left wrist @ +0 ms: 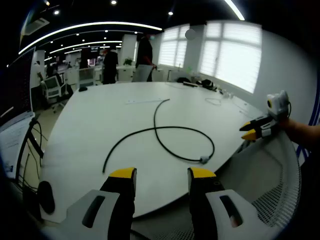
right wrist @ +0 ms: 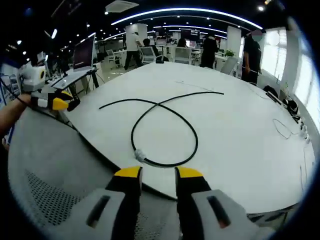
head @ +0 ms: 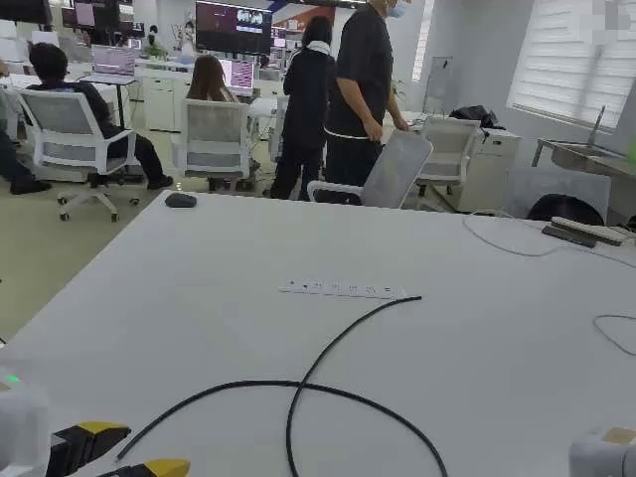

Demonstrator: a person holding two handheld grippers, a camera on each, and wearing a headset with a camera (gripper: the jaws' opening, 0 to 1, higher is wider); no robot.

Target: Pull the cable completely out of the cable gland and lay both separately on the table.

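Note:
A long black cable lies in a loose loop on the white table. In the right gripper view the cable ends at a small pale cable gland near the table's front edge, just ahead of my right gripper. That gripper is open and holds nothing. The gland sits to the right in the left gripper view, well apart from my left gripper, which is open and empty off the table's edge. In the head view the left gripper is at the bottom left.
A white power strip lies mid-table and a dark mouse at the far edge. Thin white cables lie at the right. A grey mesh chair back stands between the grippers and the table. People stand beyond.

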